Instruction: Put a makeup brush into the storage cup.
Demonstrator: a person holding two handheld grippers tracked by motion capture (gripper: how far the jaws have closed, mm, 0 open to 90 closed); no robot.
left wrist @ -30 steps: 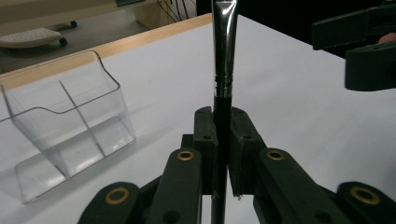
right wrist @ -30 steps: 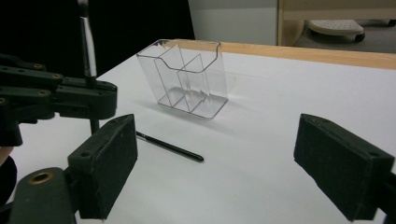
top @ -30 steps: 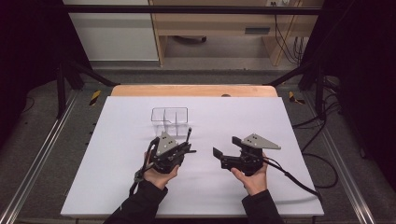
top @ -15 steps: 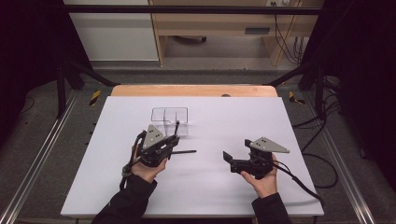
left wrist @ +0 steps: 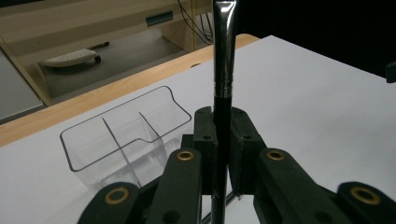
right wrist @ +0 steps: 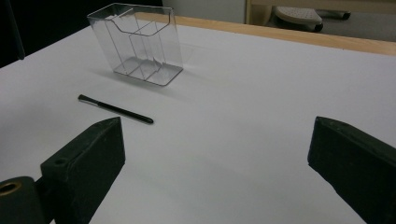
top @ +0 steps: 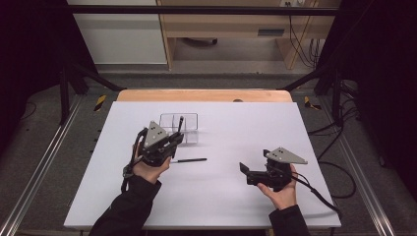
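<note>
My left gripper is shut on a slim black brush, which stands upright out of its jaws just in front of a clear divided organizer. In the left gripper view the brush rises between the pads, with the organizer behind and to the left. A second black pen lies flat on the white table between the hands. My right gripper has just been opening; its jaws stand wide with nothing between them. It faces the pen and the organizer.
The white table top ends in a wooden strip at the far edge. Metal rails run along both sides. Cables trail off the right side.
The hands have drawn apart. My left gripper has risen toward the organizer with the brush upright. My right gripper has moved right, and a black pen now lies on the table between them.
</note>
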